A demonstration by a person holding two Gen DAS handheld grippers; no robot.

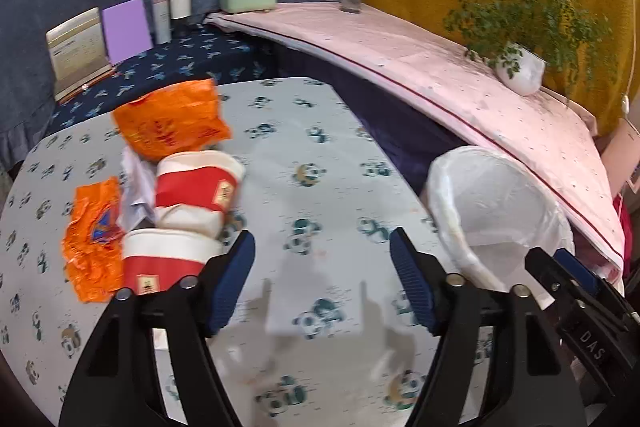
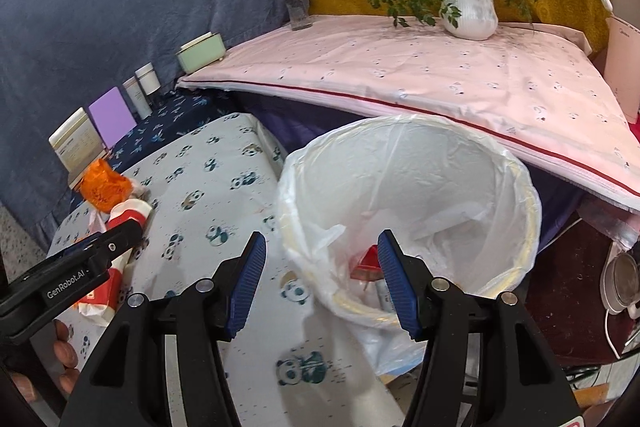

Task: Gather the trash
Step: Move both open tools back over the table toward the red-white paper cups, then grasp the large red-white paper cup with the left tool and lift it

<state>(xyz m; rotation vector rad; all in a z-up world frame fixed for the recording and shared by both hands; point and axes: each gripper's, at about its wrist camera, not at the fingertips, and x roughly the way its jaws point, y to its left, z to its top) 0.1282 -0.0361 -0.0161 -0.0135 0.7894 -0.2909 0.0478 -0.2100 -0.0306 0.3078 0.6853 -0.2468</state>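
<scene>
Two red-and-white paper cups [image 1: 198, 195] [image 1: 164, 259] lie on their sides at the left of the panda-print table [image 1: 320, 155]. A large orange wrapper [image 1: 172, 123] lies behind them, a smaller orange wrapper [image 1: 94, 239] to their left, and white paper [image 1: 134, 183] between. My left gripper [image 1: 322, 239] is open and empty, just right of the nearer cup. The white-lined bin [image 2: 408, 195] stands at the table's right edge. My right gripper [image 2: 322, 239] is open over the bin's near rim, holding nothing. A red-and-white item [image 2: 366, 263] lies inside the bin.
Behind the bin a pink-covered shelf [image 2: 400, 75] carries a potted plant [image 2: 470, 13], a flower vase [image 2: 298, 7] and a green box [image 2: 200, 53]. Books and jars [image 1: 120, 31] stand along the back left. A person's fingers [image 2: 64, 351] hold the left gripper.
</scene>
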